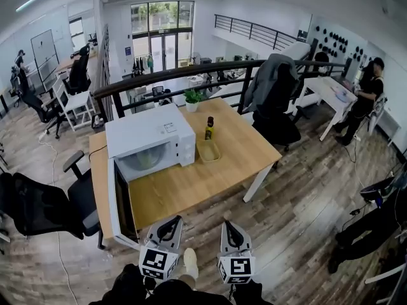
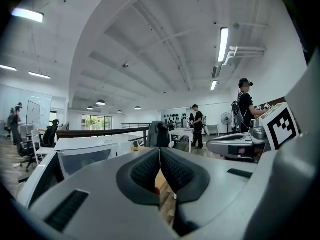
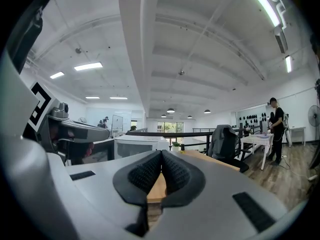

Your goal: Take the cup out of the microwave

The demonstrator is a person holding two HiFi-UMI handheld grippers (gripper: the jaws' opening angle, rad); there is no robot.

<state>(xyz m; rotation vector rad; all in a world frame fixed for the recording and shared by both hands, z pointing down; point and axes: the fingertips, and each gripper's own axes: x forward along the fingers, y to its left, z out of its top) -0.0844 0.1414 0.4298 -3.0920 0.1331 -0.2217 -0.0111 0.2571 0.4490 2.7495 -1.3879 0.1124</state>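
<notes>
Inside the open microwave [image 1: 147, 131] the cup [image 1: 145, 159] shows dimly (axis unclear); left tool [image 1: 170, 222], right tool [image 1: 229, 225] closed.

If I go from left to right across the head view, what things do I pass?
Black office chair → microwave → yellow tray → chair with a grey jacket → person in black.

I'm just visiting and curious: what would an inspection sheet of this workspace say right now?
Surface: wooden table.
Job's things: white microwave, door open; pale cup inside.
Clutter: dark bottle, yellow tray, potted plant.
Grippers: left gripper and right gripper at the near edge, fingers shut, empty.
Cables: white cable trailing at left.
Surroundings: office chairs, railing, person standing at right.
</notes>
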